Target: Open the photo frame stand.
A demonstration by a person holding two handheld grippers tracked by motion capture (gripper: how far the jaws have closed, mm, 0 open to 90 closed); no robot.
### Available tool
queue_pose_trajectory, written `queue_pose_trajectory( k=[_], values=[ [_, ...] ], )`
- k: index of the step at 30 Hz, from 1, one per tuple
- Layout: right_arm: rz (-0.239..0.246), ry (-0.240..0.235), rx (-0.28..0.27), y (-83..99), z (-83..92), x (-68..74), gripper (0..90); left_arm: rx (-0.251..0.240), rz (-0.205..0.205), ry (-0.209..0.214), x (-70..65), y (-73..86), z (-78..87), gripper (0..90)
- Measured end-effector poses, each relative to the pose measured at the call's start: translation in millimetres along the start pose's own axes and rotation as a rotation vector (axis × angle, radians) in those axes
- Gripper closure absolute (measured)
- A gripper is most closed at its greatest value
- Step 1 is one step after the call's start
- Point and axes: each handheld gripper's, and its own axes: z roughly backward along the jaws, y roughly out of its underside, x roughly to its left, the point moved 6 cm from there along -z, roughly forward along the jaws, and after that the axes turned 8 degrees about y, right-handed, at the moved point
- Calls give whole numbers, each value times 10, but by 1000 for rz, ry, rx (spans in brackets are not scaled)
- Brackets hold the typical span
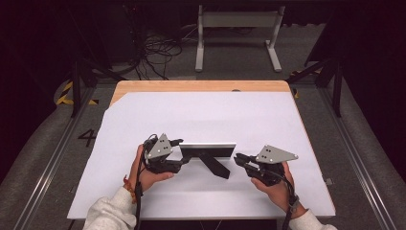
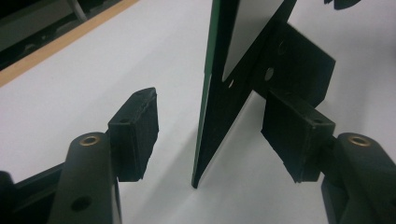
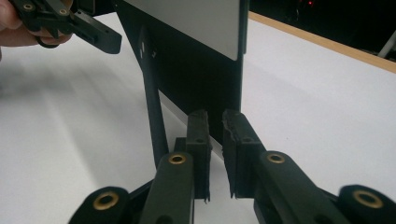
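A black rectangular picture frame with a fold-out back stand stands upright on the white-covered bench, between the two tools. The left tool straddles the frame's left edge, jaws apart with neither pad pressing. The right tool sits at the right edge, jaws nearly together with a narrow gap, nothing gripped. The step looks like steadying the frame; next, the left pads must close squarely on its edge.
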Motion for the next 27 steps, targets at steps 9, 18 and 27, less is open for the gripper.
queue_pose_trajectory(
  k=[9, 18, 27],
  values=[
    [26, 2, -8, -46, -10, 56, 871, -22, -12, 11, -56, -53, 25, 374],
    [48, 4, -13, -80, -38, 108, 888, -23, -21, 49, -109, -62, -6, 400],
    [44, 15, -8, -79, -72, 90, 891, -33, -18, 47, -114, -70, -6, 432]
  ],
)
